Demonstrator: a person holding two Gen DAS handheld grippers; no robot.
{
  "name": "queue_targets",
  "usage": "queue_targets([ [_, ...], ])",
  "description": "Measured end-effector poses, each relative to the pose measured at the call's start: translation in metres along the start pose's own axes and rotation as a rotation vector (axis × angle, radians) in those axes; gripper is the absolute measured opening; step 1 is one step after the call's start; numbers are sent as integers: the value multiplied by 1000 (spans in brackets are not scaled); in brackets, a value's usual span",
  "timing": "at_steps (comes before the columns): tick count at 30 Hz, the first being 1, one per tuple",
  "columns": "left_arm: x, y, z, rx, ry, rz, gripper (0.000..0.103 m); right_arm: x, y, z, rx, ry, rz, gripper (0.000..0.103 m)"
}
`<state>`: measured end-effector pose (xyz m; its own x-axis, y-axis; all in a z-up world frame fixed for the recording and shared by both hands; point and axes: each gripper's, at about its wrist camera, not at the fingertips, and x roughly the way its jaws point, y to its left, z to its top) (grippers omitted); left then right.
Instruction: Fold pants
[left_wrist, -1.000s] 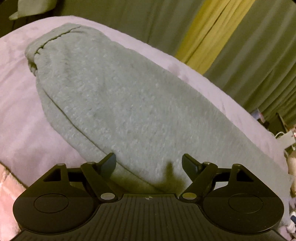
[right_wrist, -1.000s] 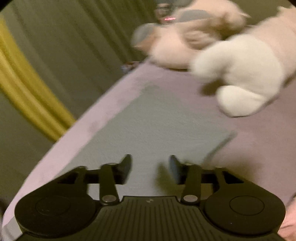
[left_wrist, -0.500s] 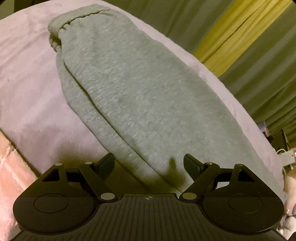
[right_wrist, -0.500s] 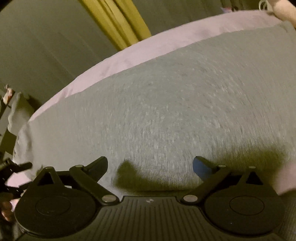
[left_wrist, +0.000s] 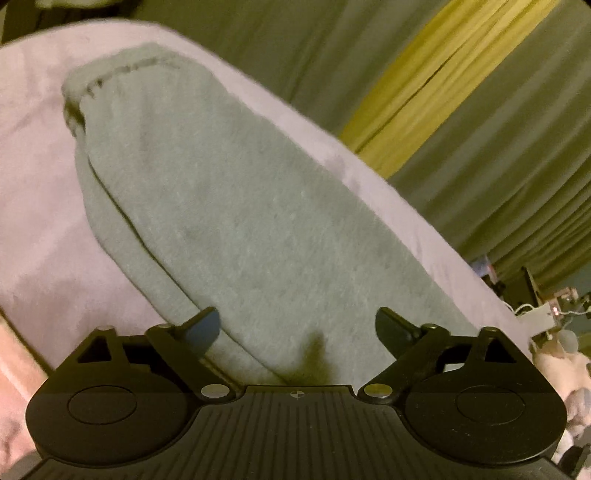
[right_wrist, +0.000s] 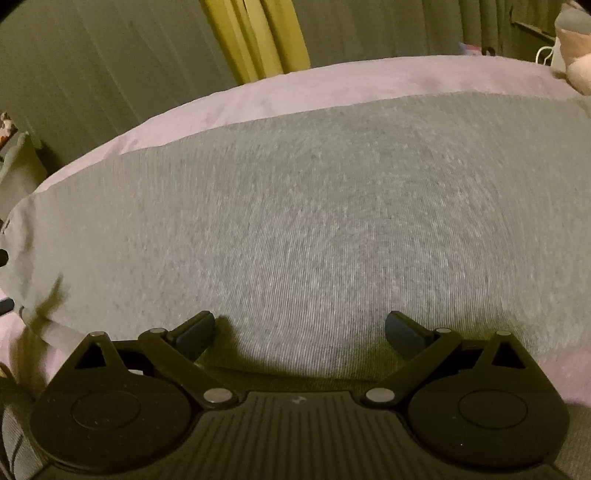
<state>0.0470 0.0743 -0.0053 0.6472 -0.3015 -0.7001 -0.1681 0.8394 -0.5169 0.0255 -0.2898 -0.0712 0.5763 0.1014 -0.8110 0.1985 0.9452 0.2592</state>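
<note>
The grey pants (left_wrist: 236, 221) look soft and floppy on the bed (left_wrist: 33, 184), so both wide-spread, empty grippers (left_wrist: 297, 326) (right_wrist: 299, 330) should pinch the near edge

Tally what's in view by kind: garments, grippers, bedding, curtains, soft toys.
Grey pants: 1
Grippers, both open: 2, left, right
Pink bed cover: 1
Curtains: 2, green, yellow
Soft toys: at least 1, partly cropped
Total: 7

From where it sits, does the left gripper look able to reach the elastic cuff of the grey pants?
Probably yes: the left tongs are open and empty, and only flat pants lie between them and the cuff.
</note>
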Motion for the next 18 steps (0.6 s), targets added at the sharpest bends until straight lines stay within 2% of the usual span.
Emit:
queue_targets([
  [3,14,6,4,-53,66,8,95,-1,2,-1,0,-10,0,99],
  [12,29,29,6,-265,56,-72,93,0,-3,-3,25,-35,11,99],
  [15,30,42,3,-349,36,-84,86,-2,-7,-4,50,-48,25,99],
  [18,32,49,1,-407,20,-87,85,-3,-6,-5,48,-49,25,99],
])
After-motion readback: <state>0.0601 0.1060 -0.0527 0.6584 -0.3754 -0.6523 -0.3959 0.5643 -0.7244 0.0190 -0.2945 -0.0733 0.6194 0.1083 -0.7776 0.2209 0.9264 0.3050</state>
